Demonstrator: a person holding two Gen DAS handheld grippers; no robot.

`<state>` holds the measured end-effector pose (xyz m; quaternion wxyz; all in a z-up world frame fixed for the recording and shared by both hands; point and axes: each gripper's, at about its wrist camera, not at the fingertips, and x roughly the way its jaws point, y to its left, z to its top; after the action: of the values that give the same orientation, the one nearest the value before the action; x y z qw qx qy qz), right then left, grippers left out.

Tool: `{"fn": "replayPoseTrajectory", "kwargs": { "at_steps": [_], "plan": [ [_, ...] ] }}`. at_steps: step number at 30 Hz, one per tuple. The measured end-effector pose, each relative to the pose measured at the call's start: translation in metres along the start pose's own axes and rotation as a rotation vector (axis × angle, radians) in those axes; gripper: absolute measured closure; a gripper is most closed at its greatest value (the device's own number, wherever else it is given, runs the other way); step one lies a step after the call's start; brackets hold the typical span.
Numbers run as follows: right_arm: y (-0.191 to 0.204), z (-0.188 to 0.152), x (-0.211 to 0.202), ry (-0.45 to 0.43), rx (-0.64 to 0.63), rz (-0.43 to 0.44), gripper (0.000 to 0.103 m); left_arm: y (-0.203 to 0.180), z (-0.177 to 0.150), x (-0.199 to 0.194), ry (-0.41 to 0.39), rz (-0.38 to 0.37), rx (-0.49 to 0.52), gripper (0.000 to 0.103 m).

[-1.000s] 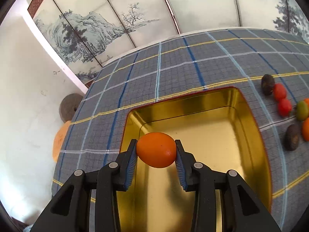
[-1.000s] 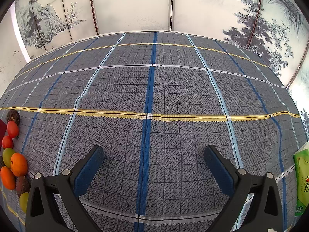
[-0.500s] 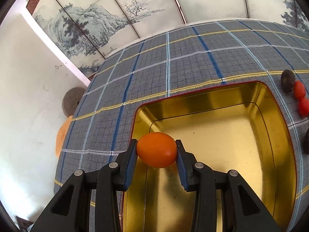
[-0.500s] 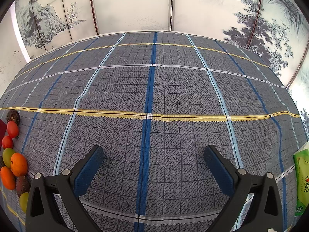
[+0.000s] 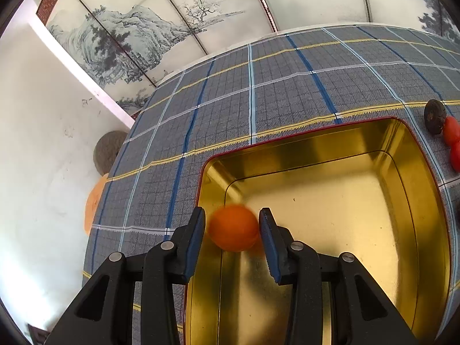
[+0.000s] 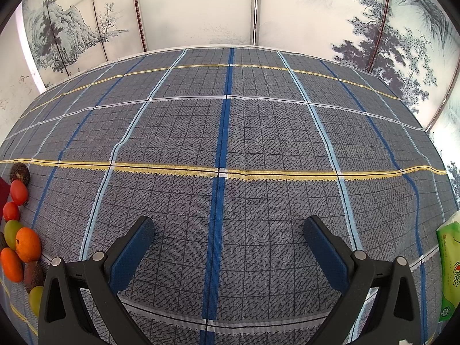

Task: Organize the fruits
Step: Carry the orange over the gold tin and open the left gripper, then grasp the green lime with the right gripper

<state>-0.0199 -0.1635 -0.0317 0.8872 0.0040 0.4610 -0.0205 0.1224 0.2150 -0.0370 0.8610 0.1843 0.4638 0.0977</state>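
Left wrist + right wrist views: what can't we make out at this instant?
- Orange fruit in the left wrist view: motion-blurred between the left gripper pads; contact can't be confirmed.
- Gold tin, same view: near end hidden behind the fingers and cut by the bottom edge.
- Fruit row, right wrist view: cut by the left edge, count unknown.
- Green packet: cut by the right edge, print unreadable.

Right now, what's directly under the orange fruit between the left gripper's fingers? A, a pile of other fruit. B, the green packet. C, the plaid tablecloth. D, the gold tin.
D: in the left wrist view the orange fruit, blurred and with slight gaps to the left gripper pads, sits over the near left corner of the gold tin, not over the cloth outside its red rim.
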Motion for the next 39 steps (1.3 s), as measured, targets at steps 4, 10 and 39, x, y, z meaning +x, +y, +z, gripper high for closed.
{"fn": "replayPoseTrajectory", "kwargs": {
  "at_steps": [4, 10, 39],
  "plan": [
    [0.0, 0.0, 0.0, 0.0, 0.0, 0.0, 0.0, 0.002, 0.001, -0.003, -0.005, -0.017, -0.016, 0.061],
    [0.0, 0.0, 0.0, 0.0, 0.0, 0.0, 0.0, 0.007, 0.0, -0.025, -0.067, 0.003, -0.048, 0.043],
    [0.102, -0.092, -0.119, -0.153, -0.435, 0.387, 0.036, -0.057, -0.107, -0.19, -0.179, -0.282, -0.159, 0.038]
  ]
}}
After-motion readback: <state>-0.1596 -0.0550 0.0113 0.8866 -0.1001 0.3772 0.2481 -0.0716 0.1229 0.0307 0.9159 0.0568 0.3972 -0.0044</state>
